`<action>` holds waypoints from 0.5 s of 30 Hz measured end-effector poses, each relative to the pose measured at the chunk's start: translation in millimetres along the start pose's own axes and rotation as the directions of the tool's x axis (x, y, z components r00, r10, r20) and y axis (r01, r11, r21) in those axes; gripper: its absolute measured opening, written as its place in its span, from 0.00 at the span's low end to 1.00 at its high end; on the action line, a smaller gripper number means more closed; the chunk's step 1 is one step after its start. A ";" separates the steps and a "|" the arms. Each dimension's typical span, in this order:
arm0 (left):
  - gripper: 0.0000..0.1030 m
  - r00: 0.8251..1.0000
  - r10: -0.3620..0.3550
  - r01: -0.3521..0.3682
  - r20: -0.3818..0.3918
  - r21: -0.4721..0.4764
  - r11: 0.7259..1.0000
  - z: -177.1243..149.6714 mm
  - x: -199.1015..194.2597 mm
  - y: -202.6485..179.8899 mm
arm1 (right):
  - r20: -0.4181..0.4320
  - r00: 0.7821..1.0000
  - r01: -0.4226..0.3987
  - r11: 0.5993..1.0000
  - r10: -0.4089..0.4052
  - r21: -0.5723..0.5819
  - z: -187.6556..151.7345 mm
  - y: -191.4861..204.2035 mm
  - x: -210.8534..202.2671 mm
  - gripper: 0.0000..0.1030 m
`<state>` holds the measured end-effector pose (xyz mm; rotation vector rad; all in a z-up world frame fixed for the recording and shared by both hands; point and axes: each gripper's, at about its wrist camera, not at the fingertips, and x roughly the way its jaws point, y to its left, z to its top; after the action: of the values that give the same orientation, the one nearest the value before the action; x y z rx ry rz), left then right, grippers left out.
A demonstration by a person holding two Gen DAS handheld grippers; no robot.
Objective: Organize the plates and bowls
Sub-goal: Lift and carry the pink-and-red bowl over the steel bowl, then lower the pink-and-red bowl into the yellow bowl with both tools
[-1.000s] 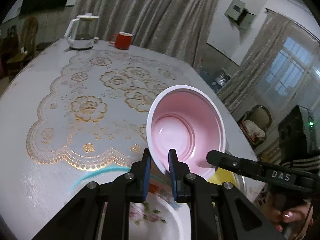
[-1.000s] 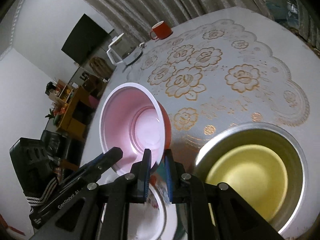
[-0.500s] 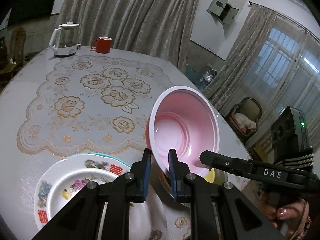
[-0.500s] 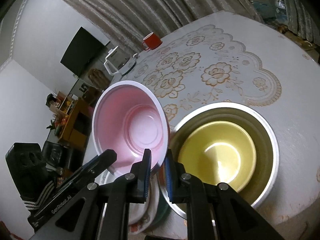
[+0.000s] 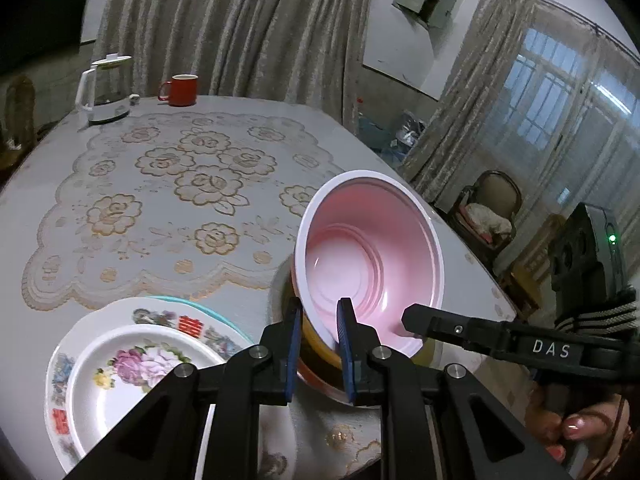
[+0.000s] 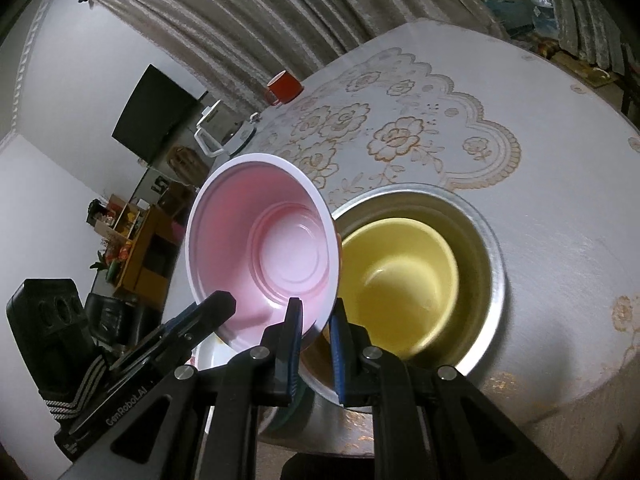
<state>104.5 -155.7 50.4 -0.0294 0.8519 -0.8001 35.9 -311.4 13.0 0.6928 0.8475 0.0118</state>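
A pink bowl (image 5: 360,264) with a white rim and red outside hangs tilted over a metal bowl (image 6: 493,248) that holds a yellow bowl (image 6: 400,280). My left gripper (image 5: 318,332) is shut on the pink bowl's near rim. My right gripper (image 6: 316,328) is shut on the same bowl (image 6: 264,248) a little further along the rim. Each view shows the other gripper's finger beside the bowl. Left of the metal bowl, a flowered plate (image 5: 132,372) lies on top of a teal-edged plate.
A round table (image 5: 60,184) with a gold-flowered lace cloth stretches ahead. A white kettle (image 5: 106,88) and a red mug (image 5: 182,90) stand at its far edge. Curtains, a chair and a window lie beyond the table's right edge.
Both grippers have carried the pink bowl sideways from over the plates to over the metal bowl. The flowered plate has come fully into the left wrist view.
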 end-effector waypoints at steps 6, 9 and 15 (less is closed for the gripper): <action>0.17 1.000 -0.010 0.010 -0.029 0.023 1.000 -5.3 11.2 -12.7 | 0.018 1.000 0.014 1.000 -0.015 0.021 -4.6 -12.1 -12.9 0.12; 0.17 0.999 -0.018 0.019 -0.042 0.030 0.999 -7.6 15.3 -17.7 | 0.015 1.000 0.020 0.999 -0.021 0.037 -7.4 -19.1 -16.0 0.12; 0.17 0.997 -0.023 0.026 -0.073 0.034 0.999 -12.3 26.3 -20.8 | 0.001 0.999 0.033 0.997 -0.033 0.066 -15.5 -31.8 -17.3 0.12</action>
<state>93.5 -184.0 31.6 0.0201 0.9072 -0.8432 5.4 -332.4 -0.3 0.7407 0.8604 -0.0468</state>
